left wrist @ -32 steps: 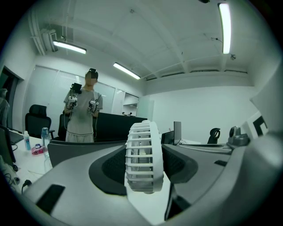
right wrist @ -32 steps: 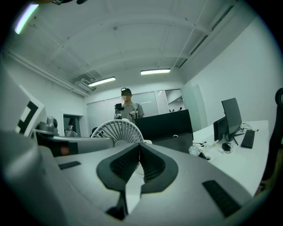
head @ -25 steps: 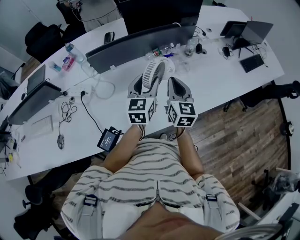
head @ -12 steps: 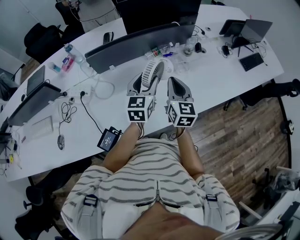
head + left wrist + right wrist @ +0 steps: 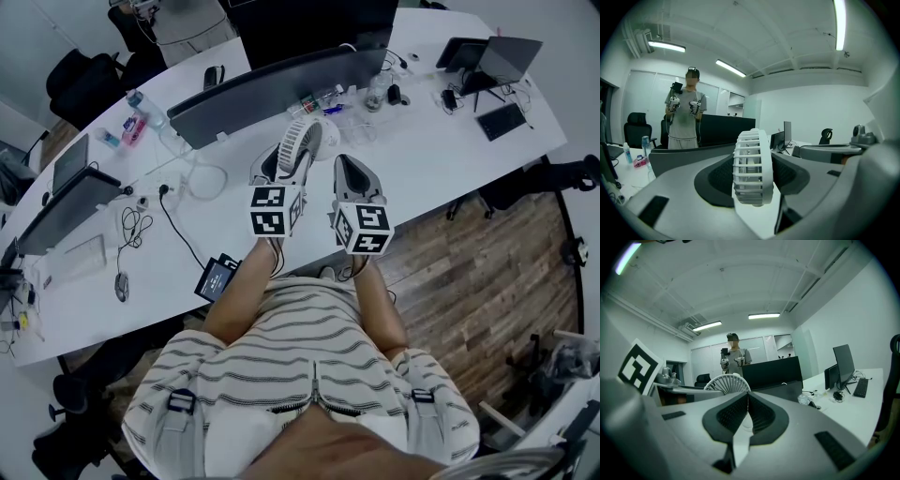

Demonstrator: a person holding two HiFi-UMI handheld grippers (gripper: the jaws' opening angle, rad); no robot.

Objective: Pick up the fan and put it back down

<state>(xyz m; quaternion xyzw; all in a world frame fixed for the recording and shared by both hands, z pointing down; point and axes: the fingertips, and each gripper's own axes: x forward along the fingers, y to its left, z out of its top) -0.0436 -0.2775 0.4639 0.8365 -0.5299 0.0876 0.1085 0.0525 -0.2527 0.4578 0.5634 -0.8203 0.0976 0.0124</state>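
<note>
Fan [image 5: 752, 166] looks light, but that thin plastic cage will flex, so go gentle. Left claw [image 5: 288, 157] is clamped wide across its faces, over the desk [image 5: 422, 159]; right claw [image 5: 746, 401] is pinched closed, empty.

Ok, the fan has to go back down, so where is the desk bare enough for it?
Bare desk lies right of the right gripper, up to the keyboard. Crowded behind the fan: bottles by the curved monitor; cables to its left.

In head view, left tongs [image 5: 284, 161] cover the fan [image 5: 302, 141]'s lower part.
</note>
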